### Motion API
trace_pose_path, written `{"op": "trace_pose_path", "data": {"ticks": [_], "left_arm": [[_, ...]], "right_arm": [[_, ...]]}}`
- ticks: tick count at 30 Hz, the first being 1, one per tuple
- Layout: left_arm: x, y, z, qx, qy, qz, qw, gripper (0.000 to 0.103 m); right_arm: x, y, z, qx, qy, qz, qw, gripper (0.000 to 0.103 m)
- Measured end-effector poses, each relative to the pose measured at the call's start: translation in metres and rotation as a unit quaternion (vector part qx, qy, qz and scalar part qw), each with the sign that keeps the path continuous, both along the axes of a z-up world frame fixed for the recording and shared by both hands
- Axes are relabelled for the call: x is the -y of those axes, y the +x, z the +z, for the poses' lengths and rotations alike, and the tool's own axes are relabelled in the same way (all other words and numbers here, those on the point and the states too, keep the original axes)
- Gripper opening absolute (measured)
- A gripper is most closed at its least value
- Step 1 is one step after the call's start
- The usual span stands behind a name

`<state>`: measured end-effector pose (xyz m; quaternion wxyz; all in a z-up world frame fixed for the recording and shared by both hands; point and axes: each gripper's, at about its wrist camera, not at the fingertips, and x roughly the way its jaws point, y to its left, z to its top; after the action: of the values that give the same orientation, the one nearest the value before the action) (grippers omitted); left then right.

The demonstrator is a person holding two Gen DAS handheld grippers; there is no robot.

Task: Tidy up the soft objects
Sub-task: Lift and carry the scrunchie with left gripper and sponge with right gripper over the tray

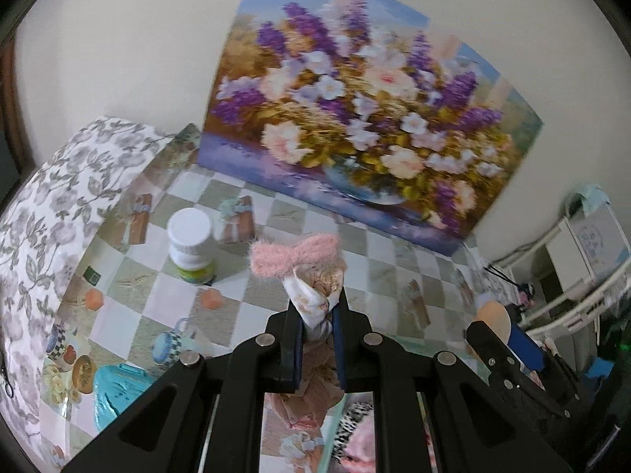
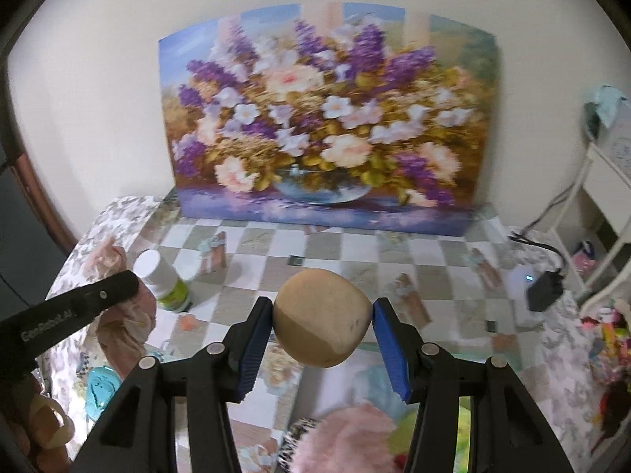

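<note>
Left wrist view alone shows the left gripper (image 1: 316,317), fingers nearly closed, pinching a floral cloth (image 1: 315,295) under a pink fuzzy bow (image 1: 295,255). The right gripper (image 2: 322,325), fingers half-spread, clamps a tan sponge (image 2: 321,317). A white-capped bottle (image 1: 189,245) stands on the table (image 1: 276,213) left of the fingers.

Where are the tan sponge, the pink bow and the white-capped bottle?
tan sponge (image 2: 321,317), right wrist view, front face.
pink bow (image 1: 294,254), left wrist view, its knot.
white-capped bottle (image 1: 189,246), left wrist view, side below the cap.

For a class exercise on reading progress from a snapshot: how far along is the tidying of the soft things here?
Nothing looks finished: no sorted pile shows. In hand: the left gripper is shut on a pale cloth item with a pink fuzzy bow, and the right gripper is closed on a tan sponge, both lifted off the table. Left: a pink fluffy item lies below; the white bottle is not soft.
</note>
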<state>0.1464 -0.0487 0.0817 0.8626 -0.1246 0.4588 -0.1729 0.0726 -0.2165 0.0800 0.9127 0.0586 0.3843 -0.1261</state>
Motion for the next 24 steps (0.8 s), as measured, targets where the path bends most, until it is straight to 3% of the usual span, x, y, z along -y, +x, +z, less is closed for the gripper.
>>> {"op": "trace_pose_path", "data": {"ticks": [12,24], "left_arm": [[0.059,-0.044,0.014,0.009,0.003,-0.089,0.9960,0.013],[0.098,-0.089,-0.024,-0.029,0.008,-0.169,0.9851,0.013]], "right_arm": [[0.040,-0.053,0.000,-0.005,0.017,-0.070,0.997,0.055],[0.056,-0.096,-0.017,-0.024,0.018,-0.111,0.993,0.055]]}}
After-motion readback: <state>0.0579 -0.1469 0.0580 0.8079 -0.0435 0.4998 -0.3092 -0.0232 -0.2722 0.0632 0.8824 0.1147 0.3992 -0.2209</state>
